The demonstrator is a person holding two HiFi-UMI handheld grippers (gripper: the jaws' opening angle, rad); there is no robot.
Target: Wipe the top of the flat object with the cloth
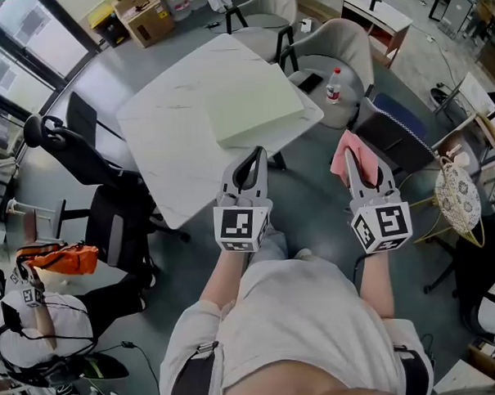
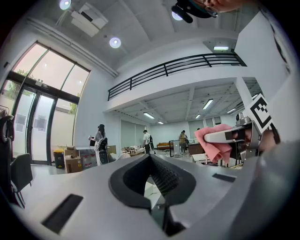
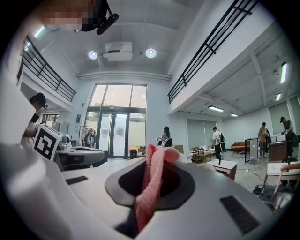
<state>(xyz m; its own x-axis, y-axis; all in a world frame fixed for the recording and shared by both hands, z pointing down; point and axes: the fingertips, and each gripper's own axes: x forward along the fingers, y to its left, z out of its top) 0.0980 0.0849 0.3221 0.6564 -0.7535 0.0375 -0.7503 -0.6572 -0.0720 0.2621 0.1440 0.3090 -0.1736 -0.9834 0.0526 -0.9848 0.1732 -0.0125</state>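
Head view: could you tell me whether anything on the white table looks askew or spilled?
Nothing stands out: the flat object lies level by the table's edge, nothing spilled; the right gripper holds the cloth.

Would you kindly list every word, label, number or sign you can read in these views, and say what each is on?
No text can be read in any view.
Left marker cube: black-and-white square pattern only, no letters.
Right marker cube: the same kind of pattern, no letters.
Bottle: red label, too small to read.
Cardboard box: nothing legible.
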